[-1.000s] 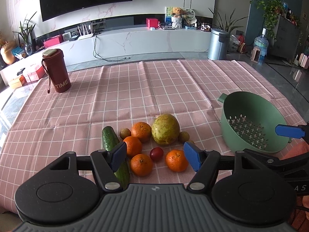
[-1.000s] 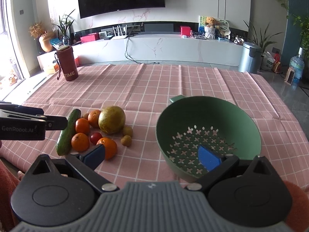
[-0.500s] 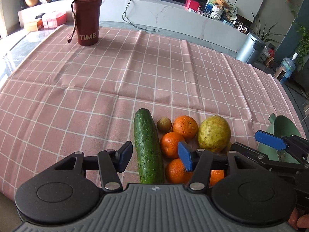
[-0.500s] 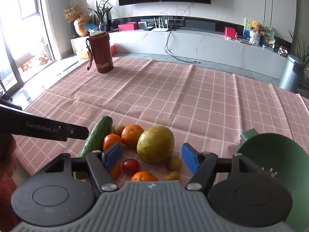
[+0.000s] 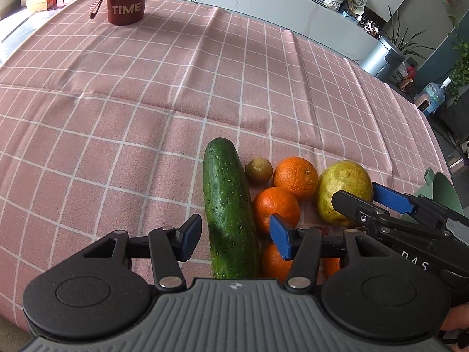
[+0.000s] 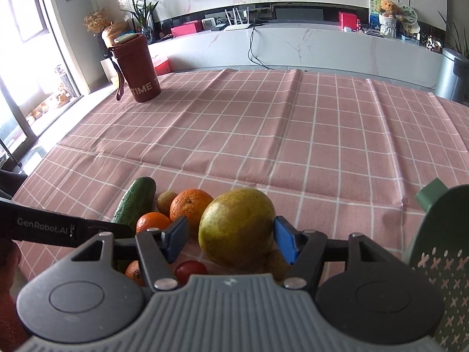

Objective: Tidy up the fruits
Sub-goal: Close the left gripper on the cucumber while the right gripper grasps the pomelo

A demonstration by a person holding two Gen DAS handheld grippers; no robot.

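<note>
A pile of fruit lies on the pink checked cloth (image 5: 146, 94). In it are a cucumber (image 5: 228, 205), several oranges (image 5: 296, 174), a large yellow-green mango (image 6: 237, 228), a cherry tomato (image 6: 190, 270) and small brown fruits (image 5: 258, 170). My left gripper (image 5: 234, 240) is open and straddles the cucumber's near half, with a gap on each side. My right gripper (image 6: 228, 239) is open around the mango; its right pad is close to the skin and its left pad stands off. The left wrist view shows the right gripper (image 5: 354, 193) reaching in from the right. A green colander (image 6: 433, 234) sits at the right.
A dark red cup (image 6: 137, 67) marked TIME stands at the far left of the table. The left gripper's black finger (image 6: 67, 230) crosses in front of the cucumber in the right wrist view. Beyond the table are a white media bench, a TV and a bin.
Both grippers have come down toward the fruit pile and narrowed their jaws. The left went from facing the oranges to astride the cucumber. The right left the colander and closed in on the mango.
</note>
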